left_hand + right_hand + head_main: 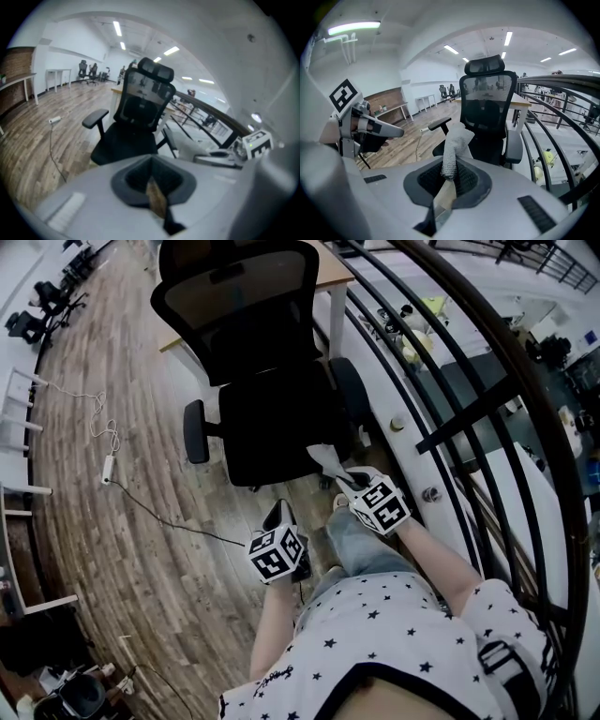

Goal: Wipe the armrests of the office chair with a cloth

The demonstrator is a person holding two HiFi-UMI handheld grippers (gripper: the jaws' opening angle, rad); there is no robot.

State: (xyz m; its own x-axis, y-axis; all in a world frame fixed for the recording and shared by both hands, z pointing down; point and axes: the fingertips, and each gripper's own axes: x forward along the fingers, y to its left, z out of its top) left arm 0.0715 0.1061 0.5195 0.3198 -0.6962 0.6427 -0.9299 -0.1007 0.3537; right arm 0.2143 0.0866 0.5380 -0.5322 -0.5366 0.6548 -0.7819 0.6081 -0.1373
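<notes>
The right gripper (444,185) is clamping the cloth (453,147) on the near side of the office chair (272,418) while the left gripper (157,199) is hanging with its jaws pressed together and empty, so the approach is likely under way, calling next for laying the cloth on the near-right armrest (354,395).

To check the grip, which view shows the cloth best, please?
The right gripper view: the cloth stands large, clamped between the jaws. The head view shows it small; the left gripper view, not clearly.
</notes>
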